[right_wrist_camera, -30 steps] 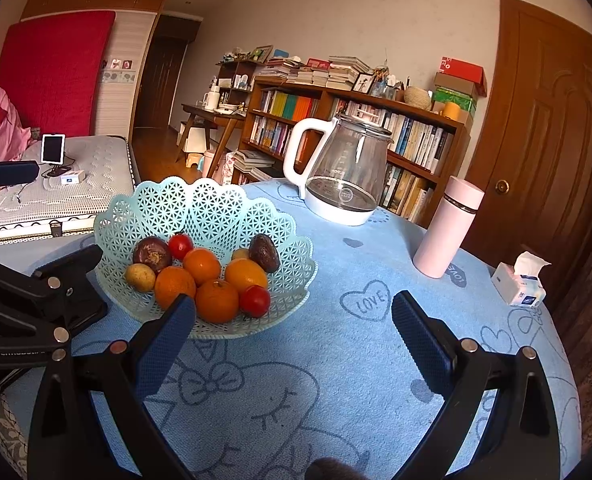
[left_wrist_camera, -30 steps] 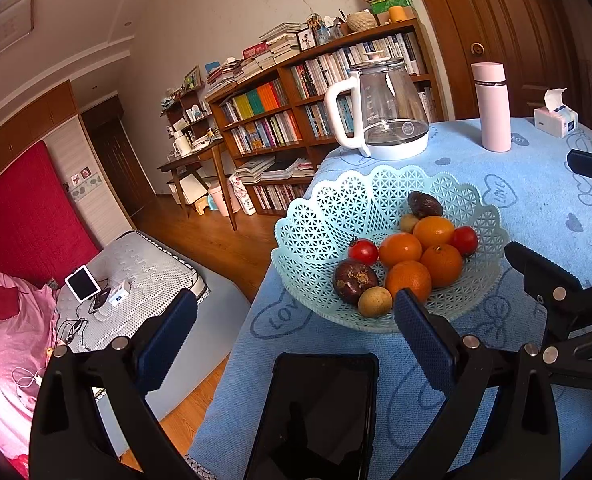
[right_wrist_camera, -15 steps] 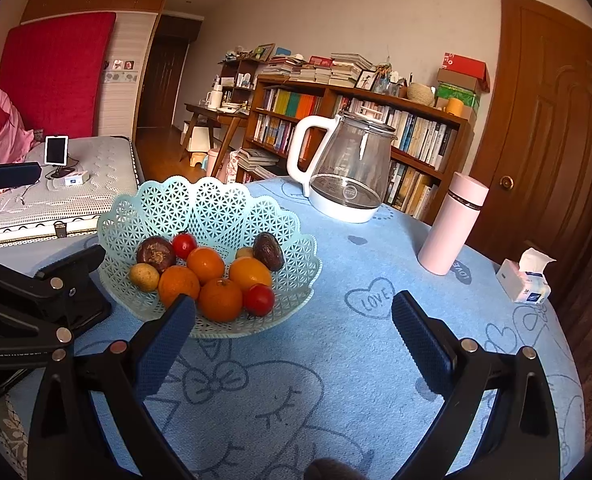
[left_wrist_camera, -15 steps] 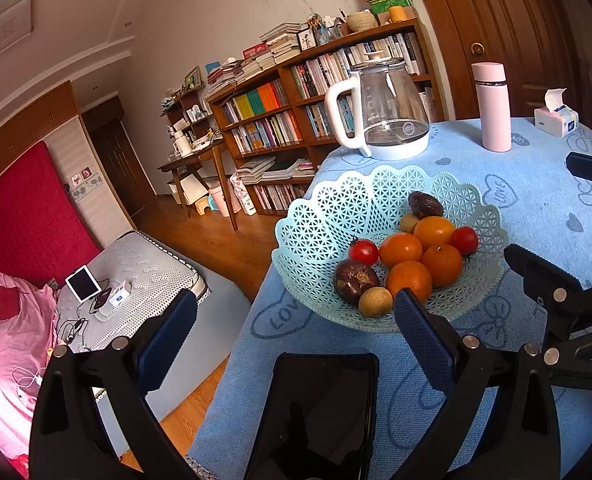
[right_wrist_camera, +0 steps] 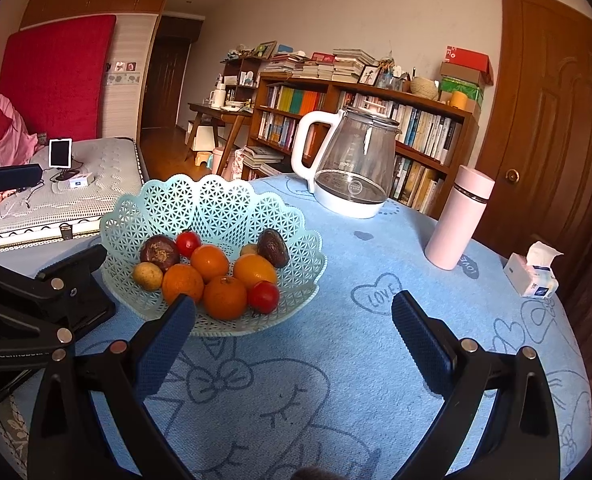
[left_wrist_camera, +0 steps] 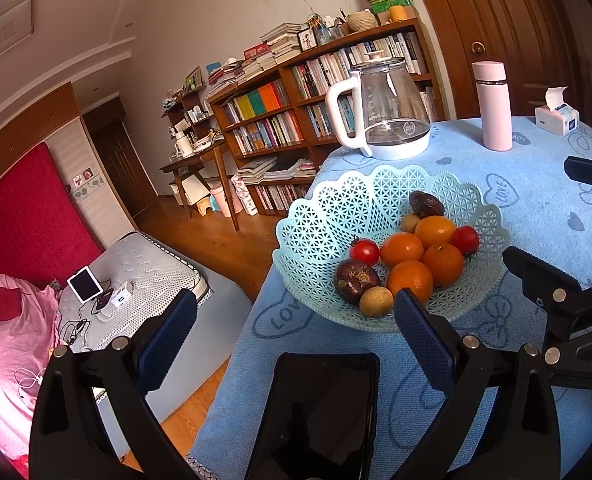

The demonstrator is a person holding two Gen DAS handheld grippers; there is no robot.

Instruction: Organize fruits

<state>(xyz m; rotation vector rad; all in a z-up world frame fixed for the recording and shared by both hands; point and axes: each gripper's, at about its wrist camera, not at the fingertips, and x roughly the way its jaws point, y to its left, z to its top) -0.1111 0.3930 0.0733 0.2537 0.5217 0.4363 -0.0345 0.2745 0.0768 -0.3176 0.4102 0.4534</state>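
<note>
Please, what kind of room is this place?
Probably a bedroom or study at home: a mattress lies beside the table, a full bookshelf lines the wall, and a fruit basket and glass kettle stand on the tablecloth.

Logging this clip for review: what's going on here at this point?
A person holds a pair of tongs in each hand over a table with a blue cloth. Both the left tongs and the right tongs are open and hold nothing. They point at a pale green lattice basket holding four oranges, two tomatoes and some darker fruits. A glass kettle, pink flask and tissue pack stand behind. No fruit is gripped yet.
</note>
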